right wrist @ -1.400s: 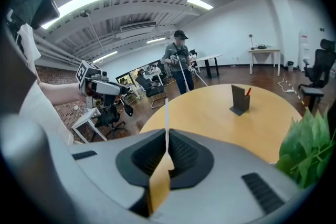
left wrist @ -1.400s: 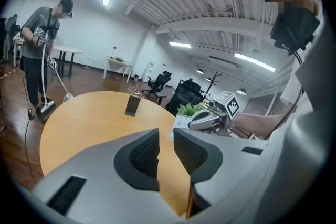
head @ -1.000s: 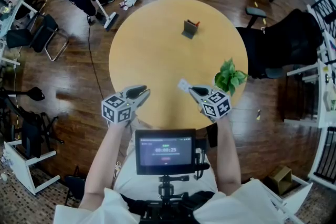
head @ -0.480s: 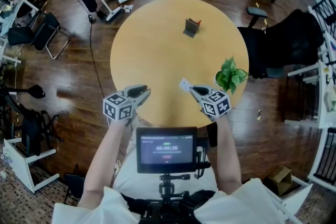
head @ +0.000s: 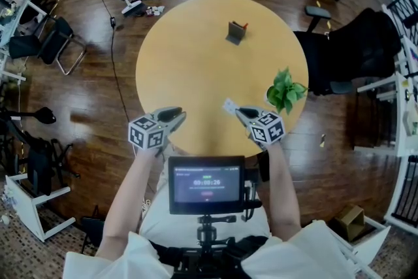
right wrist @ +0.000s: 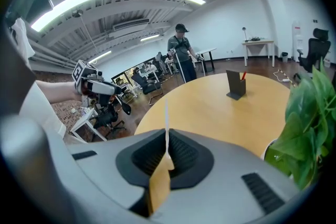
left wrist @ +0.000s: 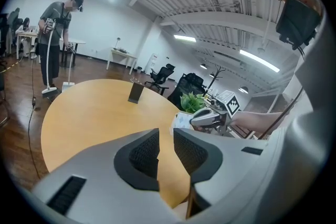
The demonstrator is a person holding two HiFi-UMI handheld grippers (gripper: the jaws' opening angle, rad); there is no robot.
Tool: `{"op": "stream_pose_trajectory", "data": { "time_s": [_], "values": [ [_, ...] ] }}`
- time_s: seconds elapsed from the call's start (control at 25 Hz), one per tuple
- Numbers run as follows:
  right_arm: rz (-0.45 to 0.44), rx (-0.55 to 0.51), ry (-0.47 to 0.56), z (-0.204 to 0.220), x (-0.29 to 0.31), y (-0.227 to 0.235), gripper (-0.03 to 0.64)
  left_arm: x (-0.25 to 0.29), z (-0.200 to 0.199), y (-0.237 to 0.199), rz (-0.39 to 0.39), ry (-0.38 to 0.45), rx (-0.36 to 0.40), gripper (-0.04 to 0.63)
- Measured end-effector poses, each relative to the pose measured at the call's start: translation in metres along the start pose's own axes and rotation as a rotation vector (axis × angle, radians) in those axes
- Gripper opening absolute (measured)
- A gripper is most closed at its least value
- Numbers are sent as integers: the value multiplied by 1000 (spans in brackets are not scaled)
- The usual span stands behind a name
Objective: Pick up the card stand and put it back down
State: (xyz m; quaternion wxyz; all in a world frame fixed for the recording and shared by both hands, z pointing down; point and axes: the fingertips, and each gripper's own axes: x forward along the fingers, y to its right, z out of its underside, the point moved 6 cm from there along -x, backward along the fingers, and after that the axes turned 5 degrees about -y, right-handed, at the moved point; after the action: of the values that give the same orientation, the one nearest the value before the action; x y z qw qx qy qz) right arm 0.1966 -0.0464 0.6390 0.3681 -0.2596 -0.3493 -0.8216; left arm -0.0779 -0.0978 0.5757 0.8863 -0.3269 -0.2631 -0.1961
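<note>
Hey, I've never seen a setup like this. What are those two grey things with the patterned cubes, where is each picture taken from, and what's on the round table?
There is no robot here: a person holds a hand-worked gripper in each hand. The head view comes from a camera on the person's head, looking down. The other two come from cameras riding on each gripper, looking along its jaws. On the table stand a card stand and a potted plant. The left gripper is empty, its jaws slightly apart. The right gripper is shut on a thin white card.
</note>
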Motion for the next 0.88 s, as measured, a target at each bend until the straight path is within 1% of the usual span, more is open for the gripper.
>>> {"op": "stream_pose_trajectory", "data": {
  "time_s": [0.88],
  "values": [
    [12, 36, -25, 21, 13, 8, 31, 16, 16, -16, -1, -53, -27, 87]
  ]
}}
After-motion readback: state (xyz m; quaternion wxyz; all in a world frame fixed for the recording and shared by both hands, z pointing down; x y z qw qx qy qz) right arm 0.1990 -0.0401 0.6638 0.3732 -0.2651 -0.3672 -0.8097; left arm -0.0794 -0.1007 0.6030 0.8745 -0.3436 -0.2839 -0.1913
